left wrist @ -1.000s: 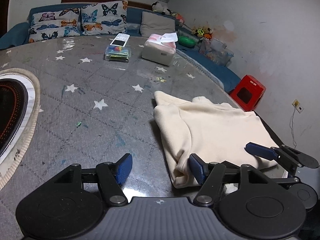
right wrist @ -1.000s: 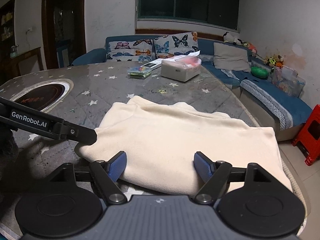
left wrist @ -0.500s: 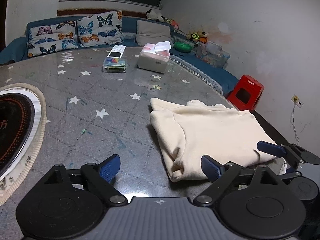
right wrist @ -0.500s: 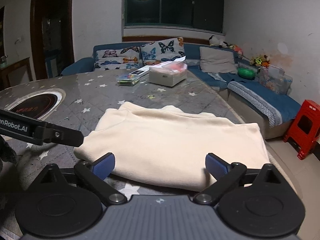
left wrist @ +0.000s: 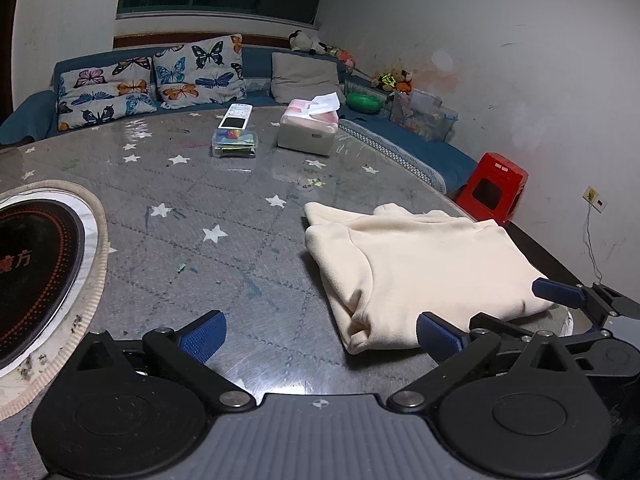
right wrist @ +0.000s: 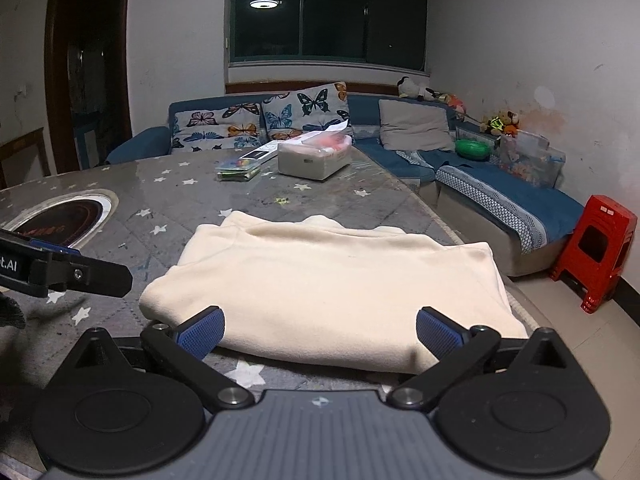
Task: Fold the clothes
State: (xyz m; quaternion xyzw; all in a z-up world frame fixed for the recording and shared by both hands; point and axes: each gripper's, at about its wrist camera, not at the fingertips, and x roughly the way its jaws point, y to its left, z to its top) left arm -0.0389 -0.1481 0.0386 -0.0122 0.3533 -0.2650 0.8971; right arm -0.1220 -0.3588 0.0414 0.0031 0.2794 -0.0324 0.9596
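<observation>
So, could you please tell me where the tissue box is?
In both views the tissue box stands at the table's far side, right of the plastic case, before the sofa.

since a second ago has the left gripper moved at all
Yes. In the left wrist view the left gripper has backed away from the cream garment; its right pad no longer overlaps the near fold, and its jaws are opening with nothing between them.
</observation>
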